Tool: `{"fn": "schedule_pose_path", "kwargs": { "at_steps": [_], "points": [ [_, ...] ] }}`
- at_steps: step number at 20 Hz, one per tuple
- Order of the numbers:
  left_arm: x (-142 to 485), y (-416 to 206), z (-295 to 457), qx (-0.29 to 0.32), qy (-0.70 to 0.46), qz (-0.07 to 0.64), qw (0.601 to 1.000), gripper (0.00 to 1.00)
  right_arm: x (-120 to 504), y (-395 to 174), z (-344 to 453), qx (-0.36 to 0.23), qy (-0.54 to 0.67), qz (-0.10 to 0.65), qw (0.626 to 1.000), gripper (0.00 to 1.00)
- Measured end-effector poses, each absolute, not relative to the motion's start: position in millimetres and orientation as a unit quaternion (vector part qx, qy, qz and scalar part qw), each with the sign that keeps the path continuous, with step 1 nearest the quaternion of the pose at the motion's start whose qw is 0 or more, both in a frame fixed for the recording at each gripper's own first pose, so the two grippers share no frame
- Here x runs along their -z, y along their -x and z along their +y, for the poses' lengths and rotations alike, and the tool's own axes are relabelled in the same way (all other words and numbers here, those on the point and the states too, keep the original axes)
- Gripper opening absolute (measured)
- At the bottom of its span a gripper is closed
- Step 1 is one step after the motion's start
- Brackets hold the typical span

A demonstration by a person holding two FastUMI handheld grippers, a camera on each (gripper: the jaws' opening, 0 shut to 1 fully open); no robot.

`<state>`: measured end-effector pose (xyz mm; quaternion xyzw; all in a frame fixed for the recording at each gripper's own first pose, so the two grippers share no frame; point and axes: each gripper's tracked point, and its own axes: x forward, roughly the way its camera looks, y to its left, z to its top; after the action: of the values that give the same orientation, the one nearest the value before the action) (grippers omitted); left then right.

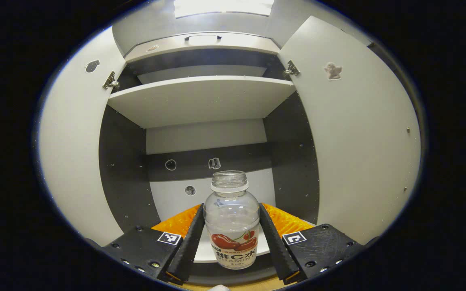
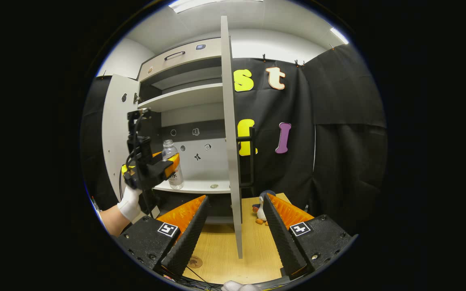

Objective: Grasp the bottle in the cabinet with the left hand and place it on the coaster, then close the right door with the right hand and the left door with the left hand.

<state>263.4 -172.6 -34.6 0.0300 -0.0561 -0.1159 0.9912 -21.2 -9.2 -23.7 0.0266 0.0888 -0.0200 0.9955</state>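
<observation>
Looking left to right, we see our left gripper (image 1: 231, 238) clamped on the bottle (image 1: 232, 226), upright at the cabinet's lower shelf (image 2: 200, 186); our right gripper (image 2: 235, 226) hangs spread apart, straddling the right door's (image 2: 229, 133) edge above the table (image 2: 253, 254).

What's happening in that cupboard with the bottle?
A person is holding a grabbing tool in each hand. The left tool has its fingers on both sides of the bottle, which stands on the lower shelf of the open cabinet. The right tool waits open, low over the wooden table, facing the edge of the right door. Both doors are open.
</observation>
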Motion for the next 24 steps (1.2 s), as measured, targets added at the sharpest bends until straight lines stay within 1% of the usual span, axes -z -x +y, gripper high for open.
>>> {"fn": "schedule_pose_path", "kwargs": {
  "at_steps": [2,5,8,9,10,16,18,21,24],
  "points": [
    [51.6,-237.9,-178.7,0.129,-0.018,-0.049,0.99,0.76,26.4,23.6,-10.4,0.021,-0.025,0.097,0.995,0.83],
    [90.5,-205.9,-182.1,0.134,0.007,-0.031,0.991,0.76,27.4,24.7,-9.9,0.023,-0.028,0.103,0.994,0.83],
    [147.5,-177.7,-188.9,0.153,-0.005,-0.008,0.988,0.76,32.5,32.1,-10.5,0.021,-0.024,0.12,0.992,0.83],
    [166.3,-168.7,-191.3,0.163,-0.005,0.003,0.987,0.79,32.3,34.0,-10.4,0.021,-0.022,0.122,0.992,0.83],
    [183.9,-160.4,-192.2,0.17,-0.005,0.01,0.985,0.76,33.1,32.1,-11.7,0.022,-0.019,0.122,0.992,0.82],
    [273.6,-121.3,-189.3,0.164,0.027,0.075,0.983,0.76,41.8,41.2,-13.0,0.012,-0.005,0.152,0.988,0.83],
    [291.9,-112.7,-188.7,0.161,0.024,0.083,0.983,0.76,43.8,45.6,-13.5,0.006,0.0,0.161,0.987,0.83],
    [303.5,-105.3,-195.9,0.174,0.012,0.067,0.982,0.77,44.5,43.3,-12.8,-0.001,0.005,0.159,0.987,0.83],
    [326.3,-101.6,-201.6,0.18,0.009,0.07,0.981,0.76,46.4,47.4,-13.9,-0.008,0.012,0.168,0.986,0.83]
  ]
}}
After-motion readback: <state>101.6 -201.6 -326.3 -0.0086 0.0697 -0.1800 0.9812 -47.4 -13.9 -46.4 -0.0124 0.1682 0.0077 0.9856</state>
